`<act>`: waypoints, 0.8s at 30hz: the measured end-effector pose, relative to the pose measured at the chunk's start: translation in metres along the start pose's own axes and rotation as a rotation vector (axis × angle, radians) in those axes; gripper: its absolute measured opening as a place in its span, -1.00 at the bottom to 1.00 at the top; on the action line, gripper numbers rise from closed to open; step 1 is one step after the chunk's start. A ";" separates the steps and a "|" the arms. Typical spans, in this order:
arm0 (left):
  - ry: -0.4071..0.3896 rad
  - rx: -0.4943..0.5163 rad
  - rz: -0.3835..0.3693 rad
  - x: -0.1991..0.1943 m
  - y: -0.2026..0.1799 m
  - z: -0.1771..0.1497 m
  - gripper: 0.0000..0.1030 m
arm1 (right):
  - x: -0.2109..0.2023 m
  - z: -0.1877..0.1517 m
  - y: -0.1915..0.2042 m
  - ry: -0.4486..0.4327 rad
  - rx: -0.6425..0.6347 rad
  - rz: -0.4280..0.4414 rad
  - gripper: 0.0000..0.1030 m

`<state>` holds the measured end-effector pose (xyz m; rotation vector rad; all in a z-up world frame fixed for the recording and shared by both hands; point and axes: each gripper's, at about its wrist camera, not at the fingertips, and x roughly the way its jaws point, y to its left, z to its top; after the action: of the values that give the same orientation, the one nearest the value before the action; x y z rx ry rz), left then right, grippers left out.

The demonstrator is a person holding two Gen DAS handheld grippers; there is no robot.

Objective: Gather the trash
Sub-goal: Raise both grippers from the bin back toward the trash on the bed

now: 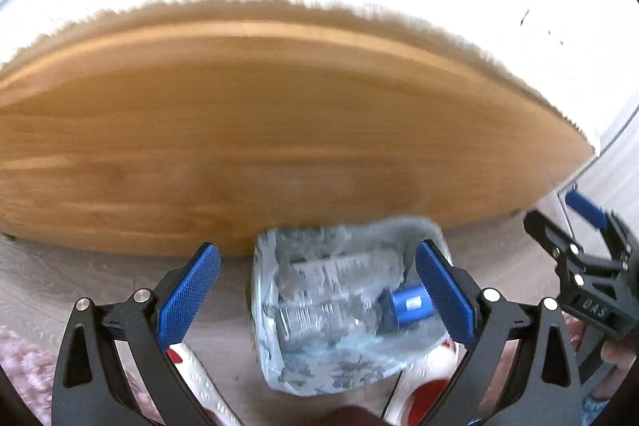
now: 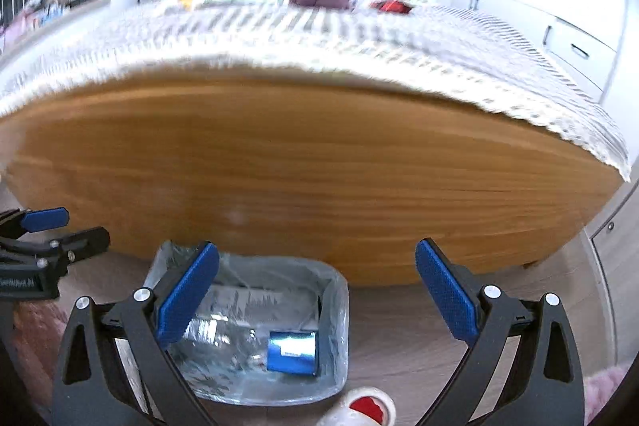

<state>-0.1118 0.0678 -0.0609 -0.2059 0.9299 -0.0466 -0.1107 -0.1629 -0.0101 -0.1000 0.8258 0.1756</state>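
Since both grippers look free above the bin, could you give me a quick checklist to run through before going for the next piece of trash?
1. Left gripper open and empty: ok.
2. Right gripper open and empty: ok.
3. Clear plastic bottle with blue cap inside the lined trash bin: ok.
4. Bin upright on the floor at the wooden bed footboard: ok.
5. Grippers apart from each other: ok, the right one sits at the edge of the left view, not touching.
6. Next trash item located: cannot tell; the red thing on the bed is too blurred to identify.
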 end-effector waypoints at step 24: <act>-0.470 0.030 -0.011 -0.099 -0.002 0.038 0.85 | -0.066 0.042 -0.001 -0.324 0.056 0.029 0.84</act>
<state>-0.1409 0.0846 0.0400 -0.1837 0.4596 -0.0208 -0.1240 -0.1653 0.0675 -0.0065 0.5091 0.1900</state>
